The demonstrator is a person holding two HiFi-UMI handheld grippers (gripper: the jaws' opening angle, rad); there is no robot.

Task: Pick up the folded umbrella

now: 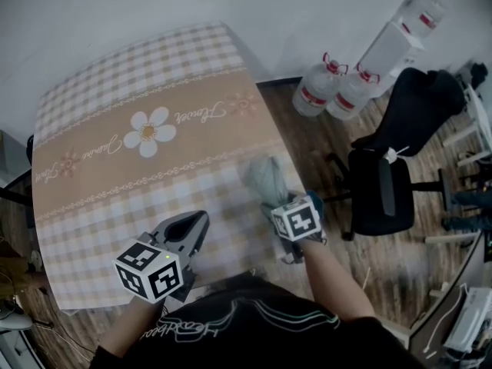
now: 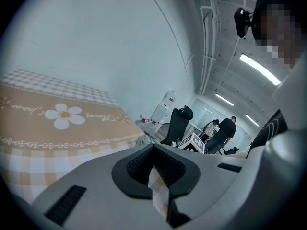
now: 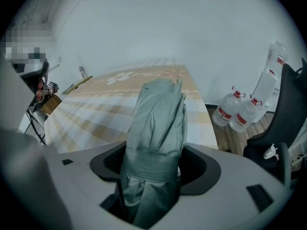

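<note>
At the left tongs (image 1: 197,220): clenched on nothing. Only a sliver of checked cloth shows through the slit between the jaws, which hang low over the near part of the table (image 1: 115,91).
At the right tongs (image 1: 274,203): grasping the folded umbrella (image 1: 265,177) round its strapped middle. The grey-green fabric stands out ahead of the jaws, over the table's right edge.
Step in hand: I judge the grasp made and the lift the part left. I cannot tell whether the far end is clear of the table.
Next move: I would hold the squeeze firm and raise straight up, since soft fabric may slide through the jaws.
Right of the right tongs, on the floor: two water bottles (image 1: 317,91), clear with red-and-white labels. I cannot read how full they are.
</note>
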